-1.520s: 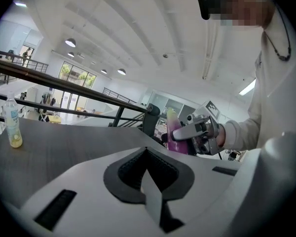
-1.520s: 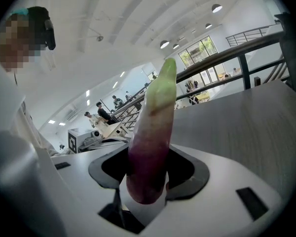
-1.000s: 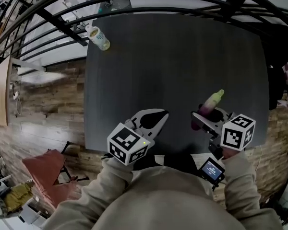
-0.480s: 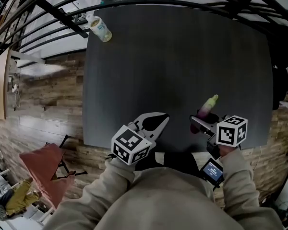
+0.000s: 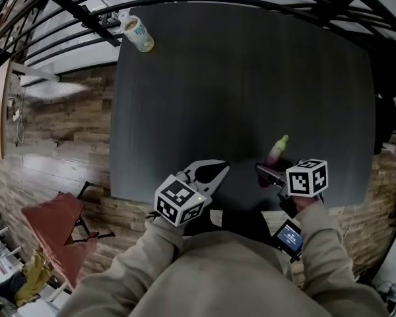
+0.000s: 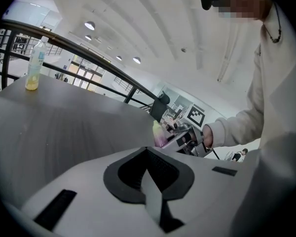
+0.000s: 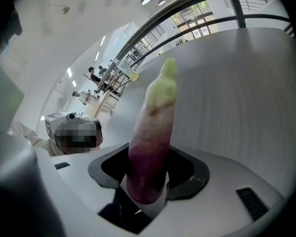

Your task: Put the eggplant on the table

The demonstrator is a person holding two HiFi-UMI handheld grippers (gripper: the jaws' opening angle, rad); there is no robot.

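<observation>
A bottle (image 5: 137, 33) is seen standing at the far left corner of the table (image 5: 251, 78), well apart from the work. The left gripper (image 5: 219, 169) is held closed and empty. Further right, the eggplant (image 5: 276, 152) is clamped at its purple end by the right gripper (image 5: 266, 172), over the table's near edge. It is judged light, smooth and slightly soft; no obstacle is seen beneath.

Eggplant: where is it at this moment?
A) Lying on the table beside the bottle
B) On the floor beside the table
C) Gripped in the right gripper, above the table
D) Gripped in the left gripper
C: the right gripper view shows the eggplant standing up between the jaws of the right gripper, which press on its purple end.
</observation>
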